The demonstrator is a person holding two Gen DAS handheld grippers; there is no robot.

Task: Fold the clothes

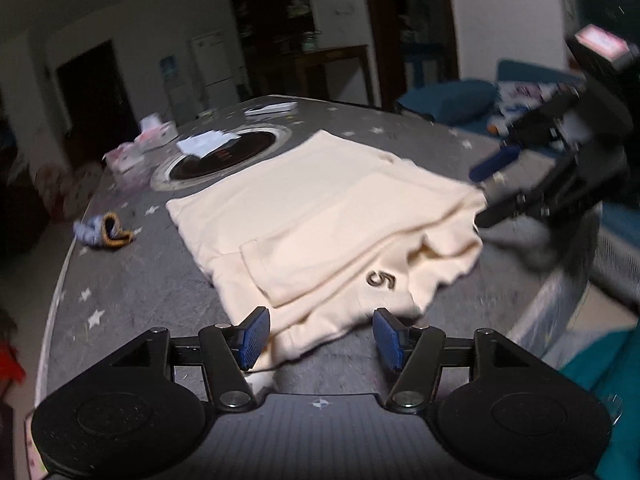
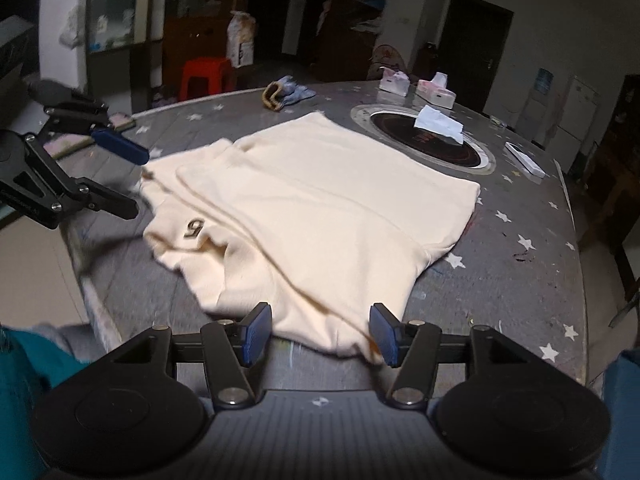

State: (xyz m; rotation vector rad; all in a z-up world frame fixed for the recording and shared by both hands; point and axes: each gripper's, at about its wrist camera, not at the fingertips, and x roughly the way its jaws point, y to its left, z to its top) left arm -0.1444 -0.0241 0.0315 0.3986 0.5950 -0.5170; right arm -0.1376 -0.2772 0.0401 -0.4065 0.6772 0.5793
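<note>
A cream garment [image 1: 320, 216] lies folded into a rough rectangle on the grey star-patterned table [image 1: 120, 280], with a dark embroidered figure [image 1: 380, 279] near its front edge. My left gripper [image 1: 322, 338] is open, and the garment's near hem lies between its blue pads. In the right wrist view the garment [image 2: 320, 208] fills the table's middle, and the near corner sits between the pads of my open right gripper [image 2: 320, 334]. Each gripper shows in the other's view at the cloth's side edge: the right gripper [image 1: 486, 190] and the left gripper [image 2: 136, 180], both with fingers apart.
A round black cooktop [image 2: 428, 140] is set into the table behind the garment, with white paper [image 2: 438, 122] on it. A work glove [image 2: 286, 94] and pink tissue boxes [image 2: 436, 94] lie farther back. A red stool [image 2: 204, 74] stands beyond the table edge.
</note>
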